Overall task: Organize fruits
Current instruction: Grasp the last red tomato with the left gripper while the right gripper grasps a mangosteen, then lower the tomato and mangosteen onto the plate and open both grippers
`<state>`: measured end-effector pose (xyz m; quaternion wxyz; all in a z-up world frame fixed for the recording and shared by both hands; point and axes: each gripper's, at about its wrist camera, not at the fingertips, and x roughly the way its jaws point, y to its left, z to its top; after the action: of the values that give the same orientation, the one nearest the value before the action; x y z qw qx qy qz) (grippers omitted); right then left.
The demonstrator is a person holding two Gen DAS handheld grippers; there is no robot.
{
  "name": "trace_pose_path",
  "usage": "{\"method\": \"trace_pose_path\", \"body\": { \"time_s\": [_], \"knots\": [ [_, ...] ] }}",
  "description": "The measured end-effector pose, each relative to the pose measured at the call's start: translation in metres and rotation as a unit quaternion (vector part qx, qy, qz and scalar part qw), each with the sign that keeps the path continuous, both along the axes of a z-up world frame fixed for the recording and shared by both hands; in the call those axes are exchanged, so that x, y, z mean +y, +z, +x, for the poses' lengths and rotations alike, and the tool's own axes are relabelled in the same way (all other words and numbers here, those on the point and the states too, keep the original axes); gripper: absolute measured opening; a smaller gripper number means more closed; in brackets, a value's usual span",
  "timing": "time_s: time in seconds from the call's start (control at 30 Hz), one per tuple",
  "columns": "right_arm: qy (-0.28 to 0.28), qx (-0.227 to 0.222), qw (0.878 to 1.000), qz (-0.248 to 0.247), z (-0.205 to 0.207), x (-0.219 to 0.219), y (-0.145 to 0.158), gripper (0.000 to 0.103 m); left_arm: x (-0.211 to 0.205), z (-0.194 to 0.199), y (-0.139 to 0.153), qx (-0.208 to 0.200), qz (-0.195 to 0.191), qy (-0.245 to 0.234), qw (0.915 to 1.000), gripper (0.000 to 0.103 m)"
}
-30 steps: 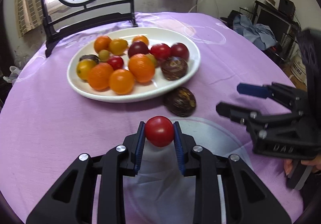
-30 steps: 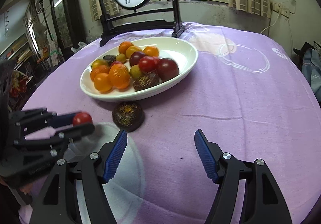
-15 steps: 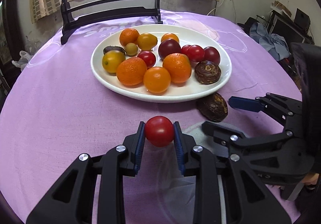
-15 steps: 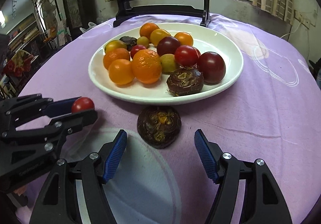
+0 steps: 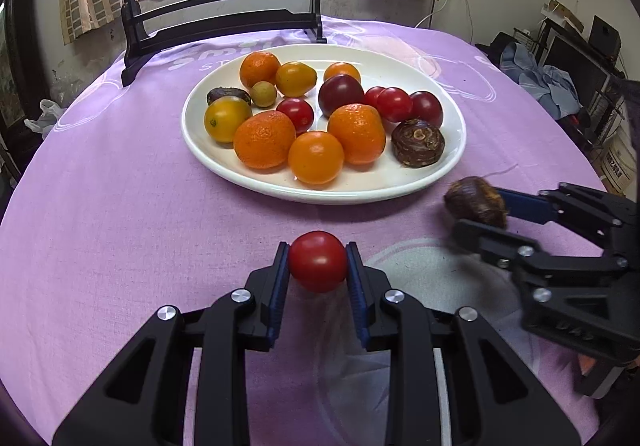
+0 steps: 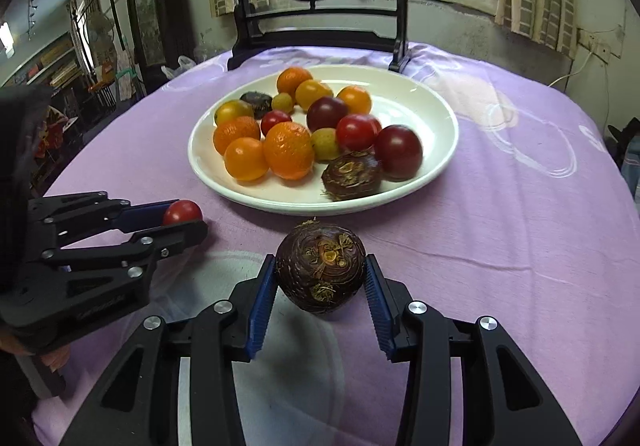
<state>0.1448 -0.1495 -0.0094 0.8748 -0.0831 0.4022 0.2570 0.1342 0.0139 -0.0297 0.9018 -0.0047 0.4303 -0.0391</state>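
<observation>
My left tongs (image 5: 318, 278): matte black plastic linkage arms, ribbed blue pads on the inner finger faces, round silver screw heads at the pivots. My right tongs (image 6: 320, 286): same black frame, blue ribbed pads, silver screws. Faint embossed lettering on the body, lower right of left wrist view, unreadable.

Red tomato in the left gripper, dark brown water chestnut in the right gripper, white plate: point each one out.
Red tomato (image 5: 317, 261), left wrist view, middle of its front face.
Dark brown water chestnut (image 6: 321, 271), right wrist view, middle of its ringed top.
White plate (image 5: 404, 184), left wrist view, bare near rim.
</observation>
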Motion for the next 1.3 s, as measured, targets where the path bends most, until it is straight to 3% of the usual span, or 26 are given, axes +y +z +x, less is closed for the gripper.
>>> {"method": "trace_pose_path", "body": {
  "time_s": [0.23, 0.6, 1.07, 1.13, 1.23, 1.3],
  "knots": [
    [-0.017, -0.027, 0.999, 0.022, -0.007, -0.018, 0.021, 0.044, 0.000, -0.003, 0.019, -0.015, -0.020, -0.003, 0.9997, 0.027],
    [0.000, -0.071, 0.997, 0.018, 0.022, 0.001, 0.052, 0.044, 0.000, 0.037, 0.056, -0.042, 0.005, 0.004, 0.9991, 0.027],
    [-0.014, -0.065, 0.998, 0.002, 0.089, 0.029, 0.031, 0.045, 0.012, 0.107, 0.038, -0.014, 0.024, 0.051, 0.9983, 0.028],
    [-0.021, -0.071, 0.997, 0.008, 0.094, 0.029, 0.030, 0.057, 0.013, 0.113, 0.035, -0.011, 0.023, 0.059, 0.9980, 0.031],
    [-0.025, -0.071, 0.997, 0.019, 0.094, 0.027, 0.031, 0.057, 0.016, 0.116, 0.034, -0.014, 0.014, 0.074, 0.9970, 0.051],
    [-0.024, -0.071, 0.997, 0.022, 0.091, 0.024, 0.032, 0.057, 0.017, 0.114, 0.035, -0.018, 0.013, 0.079, 0.9966, 0.052]
  ]
}}
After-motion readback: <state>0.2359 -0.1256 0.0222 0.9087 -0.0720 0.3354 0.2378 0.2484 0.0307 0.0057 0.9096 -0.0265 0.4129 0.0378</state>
